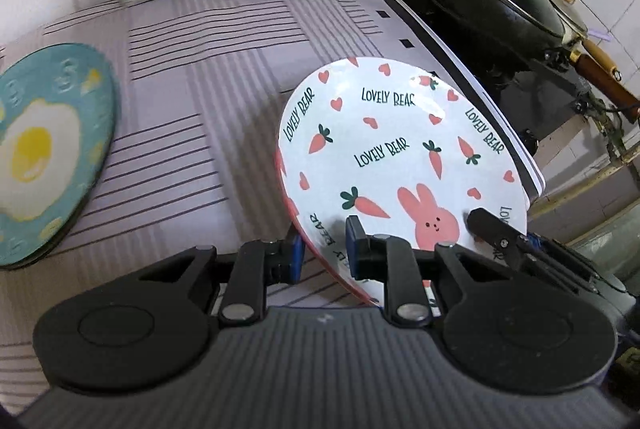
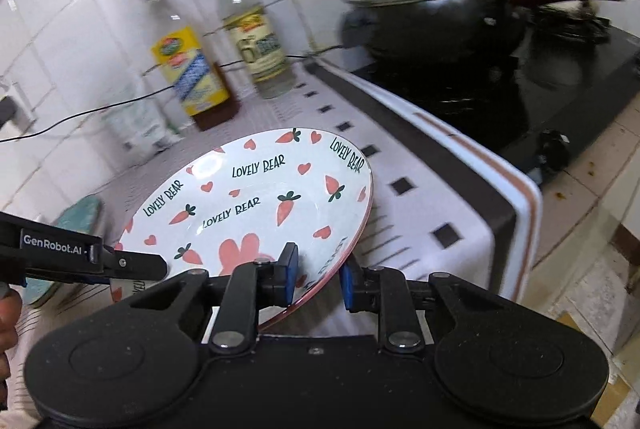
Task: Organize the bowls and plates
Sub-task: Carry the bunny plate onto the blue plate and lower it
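Both grippers [image 1: 324,249] [image 2: 318,271] on tilted plate [image 1: 400,149]

Two plates: one rabbit-print plate [image 1: 400,153], one egg-print plate [image 1: 48,153]; two bottles [image 2: 192,69]; one lidded wok [image 2: 436,13].

left wrist: close, looks down over plate [image 1: 400,157] toward bottles | right wrist: close, same plate [image 2: 256,197], wok [image 2: 432,13] | shared: plate, bottles, wok
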{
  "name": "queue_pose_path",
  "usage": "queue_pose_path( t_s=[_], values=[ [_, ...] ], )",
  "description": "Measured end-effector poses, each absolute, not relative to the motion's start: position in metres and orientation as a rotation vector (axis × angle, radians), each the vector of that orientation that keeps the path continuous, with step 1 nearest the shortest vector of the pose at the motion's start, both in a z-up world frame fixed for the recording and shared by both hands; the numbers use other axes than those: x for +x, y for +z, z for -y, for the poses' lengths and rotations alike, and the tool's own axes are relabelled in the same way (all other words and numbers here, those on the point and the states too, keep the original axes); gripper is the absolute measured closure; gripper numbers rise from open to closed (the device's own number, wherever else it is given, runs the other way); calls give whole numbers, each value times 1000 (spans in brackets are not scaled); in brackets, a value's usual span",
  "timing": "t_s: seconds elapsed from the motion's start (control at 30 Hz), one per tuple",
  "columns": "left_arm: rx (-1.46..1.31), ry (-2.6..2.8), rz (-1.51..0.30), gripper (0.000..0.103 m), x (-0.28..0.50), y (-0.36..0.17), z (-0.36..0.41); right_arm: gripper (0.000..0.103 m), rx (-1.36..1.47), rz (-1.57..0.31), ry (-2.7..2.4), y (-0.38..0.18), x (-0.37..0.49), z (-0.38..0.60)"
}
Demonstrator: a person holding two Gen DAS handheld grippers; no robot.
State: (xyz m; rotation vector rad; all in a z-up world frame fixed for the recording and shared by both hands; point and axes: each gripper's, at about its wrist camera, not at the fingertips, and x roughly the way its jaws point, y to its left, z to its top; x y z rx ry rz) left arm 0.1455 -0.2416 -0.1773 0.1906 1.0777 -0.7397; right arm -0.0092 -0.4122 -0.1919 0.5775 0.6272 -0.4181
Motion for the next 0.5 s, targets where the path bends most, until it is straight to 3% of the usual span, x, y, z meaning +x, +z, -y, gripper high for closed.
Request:
queue_pose_path(
  t_s=[0.5],
  values=[
    [43, -574, -1049, 84, 150, -135, 132, 76, 463, -597, -160, -153, 27, 348]
  ],
)
